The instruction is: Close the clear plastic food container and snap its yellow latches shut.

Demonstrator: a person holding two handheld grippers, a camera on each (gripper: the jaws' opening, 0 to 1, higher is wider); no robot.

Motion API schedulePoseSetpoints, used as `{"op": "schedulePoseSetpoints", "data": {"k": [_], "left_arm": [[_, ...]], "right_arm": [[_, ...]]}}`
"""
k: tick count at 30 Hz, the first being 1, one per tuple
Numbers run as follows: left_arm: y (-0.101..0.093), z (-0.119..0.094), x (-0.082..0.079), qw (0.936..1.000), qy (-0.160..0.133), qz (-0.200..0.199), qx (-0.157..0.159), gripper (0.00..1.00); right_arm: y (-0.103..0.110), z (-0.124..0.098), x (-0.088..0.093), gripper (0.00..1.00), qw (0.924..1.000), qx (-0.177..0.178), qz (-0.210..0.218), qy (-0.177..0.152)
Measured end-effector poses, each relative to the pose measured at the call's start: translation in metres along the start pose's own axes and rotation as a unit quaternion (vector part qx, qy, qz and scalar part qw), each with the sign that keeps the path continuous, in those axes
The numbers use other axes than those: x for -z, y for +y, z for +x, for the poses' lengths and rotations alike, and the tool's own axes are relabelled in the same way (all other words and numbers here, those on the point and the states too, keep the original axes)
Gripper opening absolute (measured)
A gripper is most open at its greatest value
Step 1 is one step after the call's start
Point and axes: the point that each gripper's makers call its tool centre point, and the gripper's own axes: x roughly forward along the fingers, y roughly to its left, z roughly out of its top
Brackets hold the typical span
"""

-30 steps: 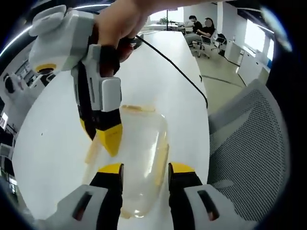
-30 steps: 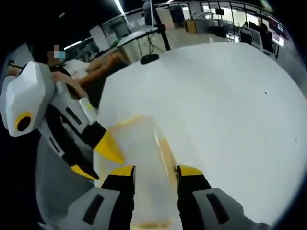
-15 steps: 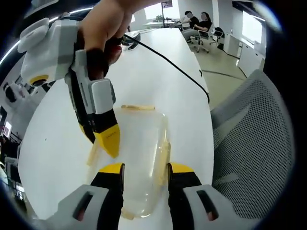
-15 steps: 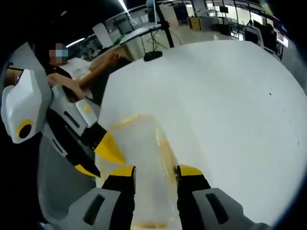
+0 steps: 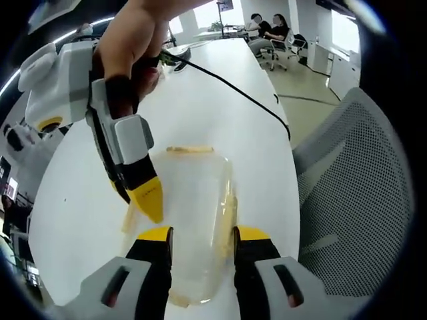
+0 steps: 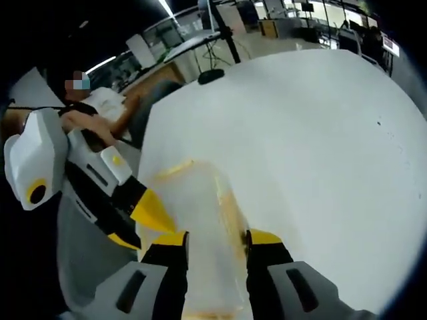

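Both grippers meet over the container (image 5: 193, 220) on the counter (image 6: 313, 133): left gripper (image 5: 198, 235) fingers spread around it, right gripper (image 6: 215, 237) likewise, neither visibly gripping.

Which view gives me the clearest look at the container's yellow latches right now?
The left gripper view: the clear container lies lengthwise between the jaws, with yellow latches visible at the far end and along its sides. In the right gripper view the container is hazier, its latches only faint yellow streaks.
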Motion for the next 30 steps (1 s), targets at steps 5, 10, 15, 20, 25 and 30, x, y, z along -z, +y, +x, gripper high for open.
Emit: {"op": "schedulePoseSetpoints", "data": {"k": [5, 10, 15, 20, 25, 30], "left_arm": [[0.0006, -0.0003, 0.0002, 1.0, -0.003, -0.003, -0.002, 0.35], [0.0012, -0.0003, 0.0004, 1.0, -0.004, -0.002, -0.003, 0.35], [0.0021, 0.0001, 0.0009, 1.0, -0.006, -0.006, -0.004, 0.34], [0.0021, 0.0005, 0.0009, 0.9999, 0.001, -0.006, -0.008, 0.34], [0.003, 0.0007, 0.0015, 0.9999, -0.003, -0.008, -0.007, 0.34], [0.003, 0.0012, 0.0019, 0.9999, -0.003, -0.01, -0.008, 0.34]], "right_arm": [[0.0004, 0.0001, 0.0, 0.32, 1.0, -0.005, -0.003, 0.002], [0.0005, 0.0, -0.0004, 0.32, 1.0, -0.008, -0.001, 0.006], [-0.0004, 0.001, -0.0003, 0.32, 0.9999, -0.009, -0.001, 0.01], [-0.0002, 0.0012, -0.0004, 0.31, 0.9998, -0.012, -0.001, 0.013], [-0.0007, 0.0018, -0.0004, 0.31, 0.9998, -0.013, -0.002, 0.016], [-0.0004, 0.0018, -0.0003, 0.3, 0.9998, -0.015, 0.0, 0.014]]}}
